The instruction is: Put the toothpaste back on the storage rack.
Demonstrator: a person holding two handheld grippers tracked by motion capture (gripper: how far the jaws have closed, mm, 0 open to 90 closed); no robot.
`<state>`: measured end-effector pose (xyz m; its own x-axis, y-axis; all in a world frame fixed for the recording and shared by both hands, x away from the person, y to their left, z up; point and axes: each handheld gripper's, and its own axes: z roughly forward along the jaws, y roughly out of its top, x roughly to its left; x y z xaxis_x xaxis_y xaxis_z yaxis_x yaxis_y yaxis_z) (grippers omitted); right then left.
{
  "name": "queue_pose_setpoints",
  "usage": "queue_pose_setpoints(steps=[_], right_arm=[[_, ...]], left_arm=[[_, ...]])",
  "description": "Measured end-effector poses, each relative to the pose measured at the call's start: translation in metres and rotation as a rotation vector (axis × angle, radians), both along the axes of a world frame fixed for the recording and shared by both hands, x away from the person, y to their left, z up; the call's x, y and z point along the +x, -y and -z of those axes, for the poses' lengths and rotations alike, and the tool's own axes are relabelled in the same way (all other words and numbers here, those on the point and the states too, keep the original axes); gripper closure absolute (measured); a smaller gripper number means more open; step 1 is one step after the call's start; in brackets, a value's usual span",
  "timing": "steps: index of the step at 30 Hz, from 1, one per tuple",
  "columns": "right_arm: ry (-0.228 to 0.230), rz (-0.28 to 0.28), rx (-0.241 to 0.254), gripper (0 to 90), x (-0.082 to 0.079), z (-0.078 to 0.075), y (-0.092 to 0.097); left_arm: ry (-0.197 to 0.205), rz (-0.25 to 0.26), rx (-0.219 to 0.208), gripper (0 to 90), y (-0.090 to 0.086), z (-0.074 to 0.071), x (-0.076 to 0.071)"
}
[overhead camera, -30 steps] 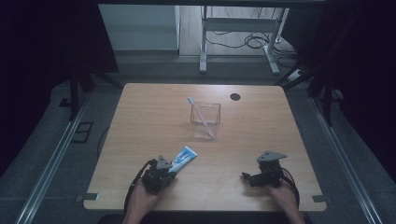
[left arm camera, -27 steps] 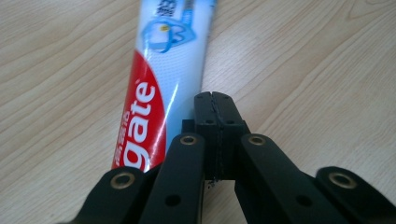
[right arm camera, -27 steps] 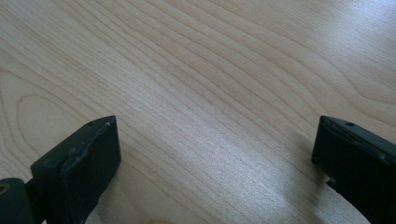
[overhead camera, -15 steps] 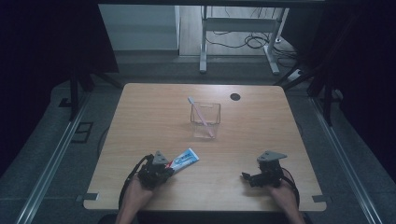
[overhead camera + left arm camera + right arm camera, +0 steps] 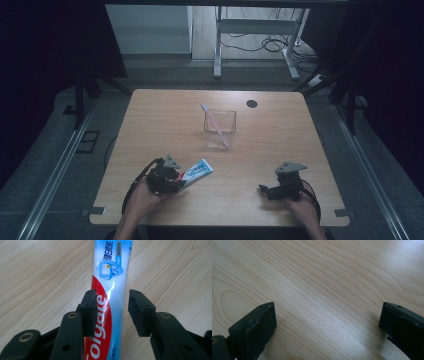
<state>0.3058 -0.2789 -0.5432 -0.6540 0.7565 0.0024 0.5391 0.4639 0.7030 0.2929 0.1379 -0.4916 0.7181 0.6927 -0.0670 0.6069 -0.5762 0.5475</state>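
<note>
Where the wooden table (image 5: 150,120) meets the person's left hand, at the near left: left gripper (image 5: 176,182), low over the wood, jaws just opened and standing apart, pads clear of the toothpaste tube (image 5: 196,173) lying between them. Tube flat on the table – white and blue with a red band, flat crimped end pointing away toward the middle of the table. Seen close in the left gripper view: tube (image 5: 110,290) running straight up between the two black jaws, a strip of bare wood showing beside its right edge, left pad at or just over its left edge.

Farther back, centre of the table: clear square cup (image 5: 220,129), upright, with a pink toothbrush (image 5: 215,124) leaning inside, head up at the left. Behind it to the right, a small dark round hole (image 5: 251,103).

Near right: right gripper (image 5: 263,189), held in the right hand, jaws wide apart – nothing between them but bare wood (image 5: 324,290), well apart from the tube
</note>
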Motion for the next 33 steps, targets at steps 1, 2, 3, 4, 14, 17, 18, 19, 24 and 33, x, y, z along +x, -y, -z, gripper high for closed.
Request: queue_pose_setpoints(steps=[1, 2, 3, 4, 14, 17, 18, 19, 24, 33], right_arm=[[0.000, 0.000, 0.000, 0.7, 0.000, 0.000, 0.000], [0.001, 0.001, 0.000, 0.7, 0.000, 0.000, 0.000], [0.000, 0.000, 0.000, 0.7, 0.000, 0.000, 0.000], [0.000, 0.000, 0.000, 0.7, 0.000, 0.000, 0.000], [0.000, -0.001, -0.001, 0.7, 0.000, 0.000, 0.000], [0.000, 0.000, -0.001, 0.7, 0.000, 0.000, 0.000], [0.001, -0.001, -0.002, 0.7, 0.000, 0.000, 0.000], [0.001, -0.001, -0.002, 0.7, 0.000, 0.000, 0.000], [0.000, -0.001, -0.002, 0.7, 0.000, 0.000, 0.000], [0.001, 0.000, -0.001, 0.7, 0.000, 0.000, 0.000]], left_arm=[[-0.004, 0.004, 0.009, 55.6, 0.000, 0.000, 0.002], [-0.007, 0.007, 0.012, 54.7, 0.000, 0.001, 0.003], [-0.015, 0.013, 0.017, 54.0, 0.000, 0.001, 0.005], [-0.023, 0.011, 0.017, 53.2, 0.001, 0.002, 0.006], [-0.078, 0.048, 0.059, 49.5, 0.012, 0.007, 0.022], [-0.092, 0.057, 0.072, 49.5, 0.016, 0.009, 0.026], [-0.100, 0.058, 0.077, 49.3, 0.017, 0.010, 0.027], [-0.101, 0.062, 0.080, 49.1, 0.018, 0.010, 0.029], [-0.117, 0.066, 0.093, 48.3, 0.022, 0.011, 0.032], [-0.129, 0.077, 0.129, 46.9, 0.030, 0.016, 0.038]])
